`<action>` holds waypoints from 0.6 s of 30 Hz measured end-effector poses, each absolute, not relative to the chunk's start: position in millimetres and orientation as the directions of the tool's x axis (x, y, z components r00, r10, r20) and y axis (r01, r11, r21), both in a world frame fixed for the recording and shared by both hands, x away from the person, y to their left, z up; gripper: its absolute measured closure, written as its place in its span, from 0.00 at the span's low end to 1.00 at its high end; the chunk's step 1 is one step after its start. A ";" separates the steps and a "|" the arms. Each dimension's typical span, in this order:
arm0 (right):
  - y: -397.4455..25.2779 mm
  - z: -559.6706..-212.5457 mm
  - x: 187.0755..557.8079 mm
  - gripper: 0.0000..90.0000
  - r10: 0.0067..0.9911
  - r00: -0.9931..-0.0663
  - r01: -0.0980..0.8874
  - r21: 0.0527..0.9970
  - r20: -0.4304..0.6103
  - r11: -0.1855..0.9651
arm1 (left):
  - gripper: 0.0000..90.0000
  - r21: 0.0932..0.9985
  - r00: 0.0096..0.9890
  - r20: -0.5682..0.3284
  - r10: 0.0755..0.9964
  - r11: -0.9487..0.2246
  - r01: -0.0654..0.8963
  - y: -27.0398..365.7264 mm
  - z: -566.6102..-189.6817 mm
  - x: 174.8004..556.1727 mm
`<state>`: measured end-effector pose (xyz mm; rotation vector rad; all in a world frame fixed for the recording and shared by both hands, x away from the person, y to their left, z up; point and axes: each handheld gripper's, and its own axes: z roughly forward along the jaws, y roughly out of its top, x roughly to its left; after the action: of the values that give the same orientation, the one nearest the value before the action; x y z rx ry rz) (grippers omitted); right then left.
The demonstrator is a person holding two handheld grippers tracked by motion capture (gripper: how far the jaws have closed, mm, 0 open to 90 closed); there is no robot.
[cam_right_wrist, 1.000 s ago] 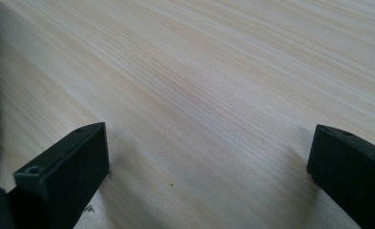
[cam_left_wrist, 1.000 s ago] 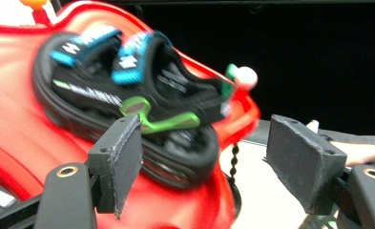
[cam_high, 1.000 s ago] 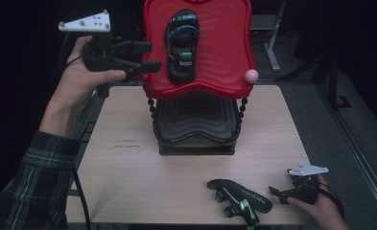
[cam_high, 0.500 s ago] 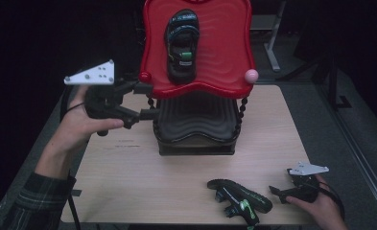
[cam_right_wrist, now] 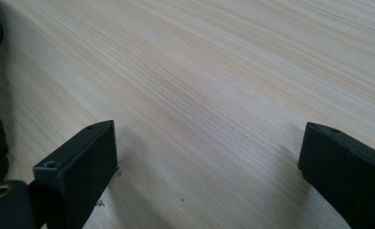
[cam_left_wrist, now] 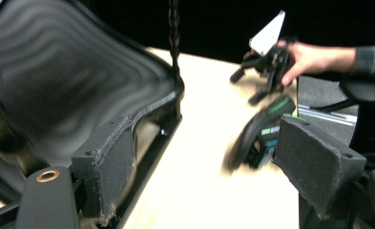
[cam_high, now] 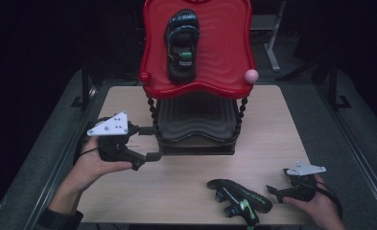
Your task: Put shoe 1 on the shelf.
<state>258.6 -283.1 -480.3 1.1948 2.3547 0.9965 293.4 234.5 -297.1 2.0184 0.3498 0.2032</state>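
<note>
The high view showed a pale wooden table [cam_high: 186, 167] carrying a two-tier stand: a glossy red scalloped top tray [cam_high: 224, 57] and, beneath it, a black rippled lower tray [cam_high: 195, 120], joined by black beaded posts. A black sandal with green and blue strap markings [cam_high: 181, 43] lay on the red tray, lengthwise, toward its left half. A second black sandal with green trim [cam_high: 239, 199] lay on the table near the front edge, right of centre. The left gripper [cam_high: 152, 143], held in a hand [cam_high: 92, 163] at the table's left side, pointed toward the stand, its jaws spread with their tips at the lower tray's left front corner. The right gripper [cam_high: 276, 191], held in a hand [cam_high: 315, 203] at the front right corner, rested low on the table just beside the second sandal, pointing at it.

The left gripper view, partly blurred, showed the two black jaws well apart with nothing between them. The black rippled tray [cam_left_wrist: 70, 76] sat close by at the left, the jaw there against its edge. Farther off lay the sandal on the table [cam_left_wrist: 259, 136], with the other gripper and hand [cam_left_wrist: 309, 59] beyond it.

The right gripper view showed its jaws spread wide over bare pale wood [cam_right_wrist: 213, 86], clasping nothing. A dark edge at the far left was too cropped to identify.
</note>
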 end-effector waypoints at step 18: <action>-281.4 -480.7 259.5 0.01 0.791 -0.611 0.577 0.700 0.028 0.421 | 0.22 0.779 0.908 -0.028 0.418 -0.561 0.282 236.6 -410.2 276.3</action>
<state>259.5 -281.4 -480.7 1.1828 2.3741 0.9888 276.3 236.6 -410.2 2.2004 0.4975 0.1998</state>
